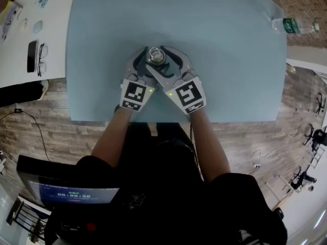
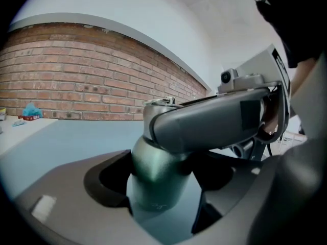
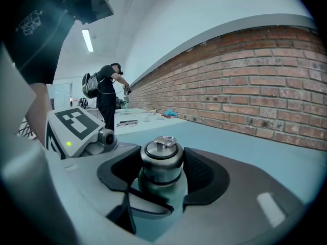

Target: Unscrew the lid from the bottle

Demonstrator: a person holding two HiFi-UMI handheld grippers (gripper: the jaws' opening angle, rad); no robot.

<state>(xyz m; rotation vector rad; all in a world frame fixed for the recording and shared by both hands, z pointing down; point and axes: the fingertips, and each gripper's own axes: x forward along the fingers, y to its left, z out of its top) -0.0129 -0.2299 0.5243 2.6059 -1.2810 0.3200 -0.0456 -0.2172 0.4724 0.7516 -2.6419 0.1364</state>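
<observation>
Bottom of head view: person's arms reach up-frame, and a screen (image 1: 71, 193) at lower left shows digits too blurred to read. Marker cubes (image 1: 136, 94) carry black-and-white squares only, no letters.

Left gripper (image 2: 162, 203) - jaws set wide, pads against both sides of the bottle (image 2: 156, 167), low on its dark green body. It looks clamped, holding the body upright on the table (image 1: 230, 60), centre of frame. There is a tiny mark low on the body, too small to read.

Right gripper (image 3: 161, 173) crosses above the left one. Its jaws are also wide, with ribbed pads closed on either side of the lid (image 3: 161, 157), a steel cap with a small loop on top. The lid looks fully seated on the neck, no gap visible.

Step, as judged: both grips are set and the twist is not begun. Next move: turn the right gripper about the bottle's axis while the left holds the body fixed - pads may slip on smooth steel, so it will likely need a re-grip and repeat.

Far: a phone (image 1: 31, 56) and glasses (image 1: 42, 59) lie on the white surface at upper left. A water bottle (image 1: 294, 25) lies at upper right, its green label unreadable.
</observation>
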